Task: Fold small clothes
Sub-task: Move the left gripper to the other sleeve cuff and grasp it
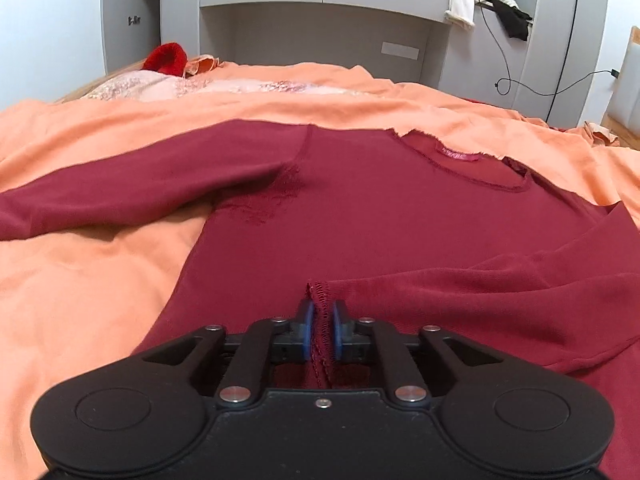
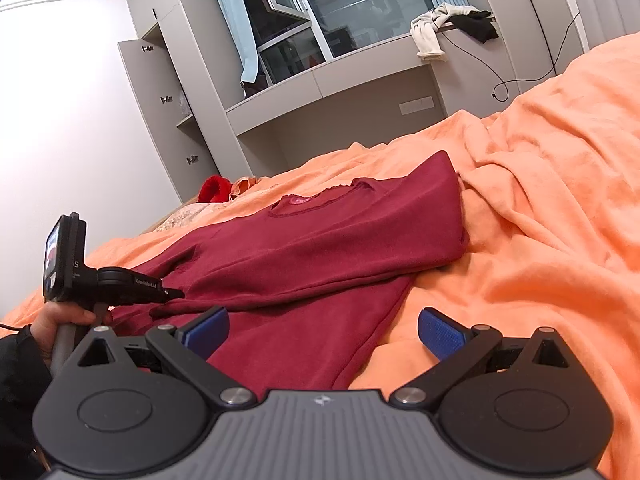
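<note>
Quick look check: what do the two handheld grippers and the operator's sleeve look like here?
Both grippers are black linkage frames with silver pivot rivets, round side housings and blue ribbed pads. The left gripper has a plain black base; the right gripper has a grey ribbed base with a small logo. In the right wrist view the left unit carries a small screen on a grey handle. The dark sleeve is black.

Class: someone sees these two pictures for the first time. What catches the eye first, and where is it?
A dark red long-sleeved top lies spread on the orange blanket, one sleeve folded across its body. The left claw pinches that sleeve's stitched cuff, while the right claw gapes empty over the top's lower edge.
</note>
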Demonstrator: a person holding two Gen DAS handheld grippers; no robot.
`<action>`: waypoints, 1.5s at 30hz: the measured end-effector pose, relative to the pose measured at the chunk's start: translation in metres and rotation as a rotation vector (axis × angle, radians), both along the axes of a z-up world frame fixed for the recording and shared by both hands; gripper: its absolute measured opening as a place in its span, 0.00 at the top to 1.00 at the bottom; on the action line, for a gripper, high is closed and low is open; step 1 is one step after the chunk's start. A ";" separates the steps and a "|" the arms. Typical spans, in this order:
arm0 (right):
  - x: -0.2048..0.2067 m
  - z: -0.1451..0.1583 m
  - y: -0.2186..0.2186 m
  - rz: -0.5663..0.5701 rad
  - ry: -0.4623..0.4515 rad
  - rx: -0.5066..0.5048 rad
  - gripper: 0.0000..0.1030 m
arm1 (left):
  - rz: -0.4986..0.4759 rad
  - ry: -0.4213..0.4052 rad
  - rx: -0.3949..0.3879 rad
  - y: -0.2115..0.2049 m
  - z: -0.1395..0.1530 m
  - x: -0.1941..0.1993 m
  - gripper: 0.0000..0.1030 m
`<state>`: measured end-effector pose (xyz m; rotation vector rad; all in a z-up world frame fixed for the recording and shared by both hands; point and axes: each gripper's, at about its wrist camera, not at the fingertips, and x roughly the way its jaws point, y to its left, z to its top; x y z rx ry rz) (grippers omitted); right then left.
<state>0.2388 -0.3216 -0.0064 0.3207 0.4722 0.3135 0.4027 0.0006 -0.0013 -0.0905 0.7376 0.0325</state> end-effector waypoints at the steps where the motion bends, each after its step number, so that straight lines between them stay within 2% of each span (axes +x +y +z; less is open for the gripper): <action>1: 0.001 -0.001 0.001 0.004 0.004 -0.005 0.00 | 0.000 -0.002 -0.001 0.000 0.002 -0.001 0.73; 2: 0.002 -0.001 0.001 0.007 0.007 -0.011 0.00 | 0.002 -0.002 -0.004 0.001 0.004 -0.004 0.67; 4: 0.003 -0.002 0.003 0.012 0.012 -0.022 0.00 | 0.013 -0.007 -0.007 0.004 0.008 -0.007 0.43; 8: 0.004 -0.001 0.005 0.019 0.009 -0.038 0.00 | 0.047 -0.044 -0.013 0.018 0.027 -0.020 0.26; 10: 0.004 -0.001 0.005 0.023 0.006 -0.045 0.00 | 0.080 -0.072 -0.035 0.034 0.040 -0.028 0.13; 13: 0.003 0.000 0.007 0.031 0.003 -0.056 0.00 | 0.142 -0.105 -0.068 0.068 0.058 -0.041 0.03; 16: 0.001 0.002 0.007 0.035 -0.007 -0.057 0.00 | 0.219 -0.098 -0.064 0.110 0.068 -0.050 0.01; 19: 0.000 0.004 0.006 0.037 -0.019 -0.044 0.00 | 0.335 -0.084 -0.024 0.158 0.071 -0.057 0.01; 23: -0.001 0.010 0.004 0.032 -0.022 -0.027 0.00 | 0.492 -0.108 0.029 0.216 0.071 -0.067 0.01; 26: -0.005 0.019 0.008 0.041 -0.034 -0.024 0.00 | 0.577 -0.121 -0.025 0.260 0.066 -0.067 0.01; 32: -0.011 0.027 0.025 0.047 -0.065 -0.081 0.00 | 0.654 -0.135 -0.155 0.318 0.047 -0.049 0.01; 35: -0.008 0.025 0.029 0.046 -0.050 -0.116 0.00 | 0.678 -0.133 -0.221 0.332 0.036 -0.035 0.01; 38: -0.004 0.022 0.031 0.040 -0.033 -0.137 0.00 | 0.654 -0.186 -0.297 0.338 0.030 -0.025 0.01; 45: 0.003 0.017 0.037 0.045 -0.008 -0.161 0.00 | 0.651 -0.142 -0.278 0.345 0.012 0.002 0.01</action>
